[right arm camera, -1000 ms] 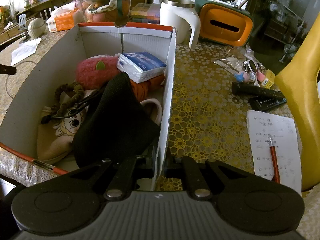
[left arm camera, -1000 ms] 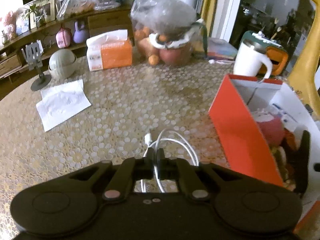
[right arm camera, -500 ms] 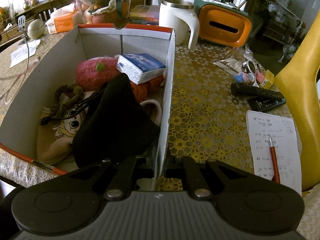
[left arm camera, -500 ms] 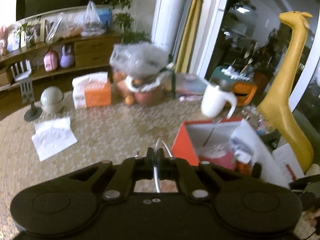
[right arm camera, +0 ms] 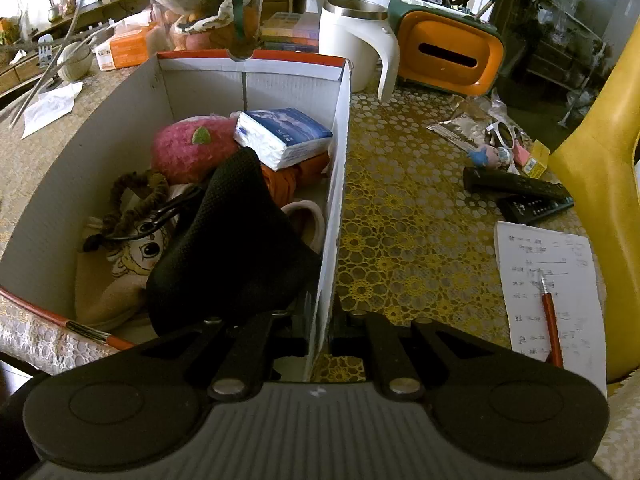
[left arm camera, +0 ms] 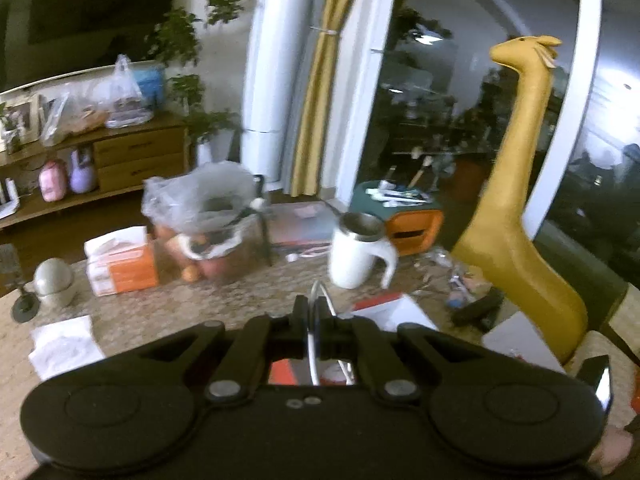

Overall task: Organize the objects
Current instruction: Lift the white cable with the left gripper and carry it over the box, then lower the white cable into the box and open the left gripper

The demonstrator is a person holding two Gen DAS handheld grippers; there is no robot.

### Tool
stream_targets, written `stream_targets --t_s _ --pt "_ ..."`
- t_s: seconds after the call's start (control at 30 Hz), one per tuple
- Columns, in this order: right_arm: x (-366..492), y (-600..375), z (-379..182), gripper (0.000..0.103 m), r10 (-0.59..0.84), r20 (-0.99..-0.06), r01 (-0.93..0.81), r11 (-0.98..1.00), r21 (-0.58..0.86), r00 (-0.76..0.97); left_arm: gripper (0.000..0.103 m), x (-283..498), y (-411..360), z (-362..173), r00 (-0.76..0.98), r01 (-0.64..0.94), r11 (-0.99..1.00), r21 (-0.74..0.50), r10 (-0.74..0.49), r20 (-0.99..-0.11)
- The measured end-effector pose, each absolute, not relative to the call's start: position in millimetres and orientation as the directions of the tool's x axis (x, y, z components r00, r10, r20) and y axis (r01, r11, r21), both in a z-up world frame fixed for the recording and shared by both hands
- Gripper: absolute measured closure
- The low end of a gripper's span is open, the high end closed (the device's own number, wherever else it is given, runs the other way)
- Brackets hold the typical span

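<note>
Change since a second ago: your left gripper (left arm camera: pixel 314 322) has risen off the desk (left arm camera: pixel 168 312) and swung toward the box, taking the white cable (left arm camera: pixel 316 336) up with it; your right gripper has not shifted.

Left wrist view, cable: you hold it pinched in jaws pressed fully together, a thin loop standing up between the fingertips and the rest hanging below, out of sight. It looks light, limp and smooth-skinned, so it will swing and may slide through the pads; I judge a pinch across bunched strands is safer than on one.

Left wrist view, surroundings: a glossy white mug (left arm camera: pixel 354 252) with a steel rim stands beyond the fingertips, near a crinkled clear bag of fruit (left arm camera: pixel 204 220), a soft tissue pack (left arm camera: pixel 120 266) and a hard, smooth yellow giraffe figure (left arm camera: pixel 520 208). Motion blur softens the detail.

Right wrist view, box: your right gripper (right arm camera: pixel 320 326) is clamped on the thin right wall of the cardboard box (right arm camera: pixel 338 184), nearly closed. Corrugated board is stiff yet creases easily, so hold it steady, don't tug.

Right wrist view, contents: soft goods fill it, namely a black mesh piece (right arm camera: pixel 228 240), a pink plush (right arm camera: pixel 188 152), a wrapped tissue packet (right arm camera: pixel 284 136). A limp cable should settle on top.

Right wrist view, desk: lace-patterned cloth carries remotes (right arm camera: pixel 516 192) and a notepad with a red pen (right arm camera: pixel 550 312).
</note>
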State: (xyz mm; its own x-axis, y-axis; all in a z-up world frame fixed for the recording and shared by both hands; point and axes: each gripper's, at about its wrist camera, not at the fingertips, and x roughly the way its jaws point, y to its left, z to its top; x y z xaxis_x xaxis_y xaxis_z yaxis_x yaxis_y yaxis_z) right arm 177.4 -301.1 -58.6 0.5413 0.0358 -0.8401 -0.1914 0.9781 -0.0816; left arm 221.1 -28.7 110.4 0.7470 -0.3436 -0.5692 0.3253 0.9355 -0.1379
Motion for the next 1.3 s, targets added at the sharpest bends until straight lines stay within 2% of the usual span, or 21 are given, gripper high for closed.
stream_targets --t_s 0.5,0.77,1.07,1.3 --pt "178.3 -302.0 -59.9 0.095 0.048 -0.840 -0.197 0.978 -0.071 0.540 0.103 220.4 -100.4 69.7 0.632 0.451 0.867 -0.214 -0.479 -0.608" --pt "178.4 -302.6 -59.7 0.095 0.050 -0.841 -0.199 0.977 -0.070 0.539 0.103 220.3 -107.7 31.2 0.578 0.446 0.861 -0.244 -0.486 -0.655" --pt "178.6 -302.2 -59.5 0.095 0.049 -0.841 -0.199 0.978 -0.070 0.538 0.103 226.1 -119.0 -28.2 0.521 0.438 0.888 -0.141 -0.378 -0.765" --pt "178.5 -302.0 -59.3 0.095 0.049 -0.842 -0.199 0.978 -0.070 0.537 0.102 231.6 -126.1 -53.7 0.485 0.456 0.889 -0.048 -0.293 -0.824"
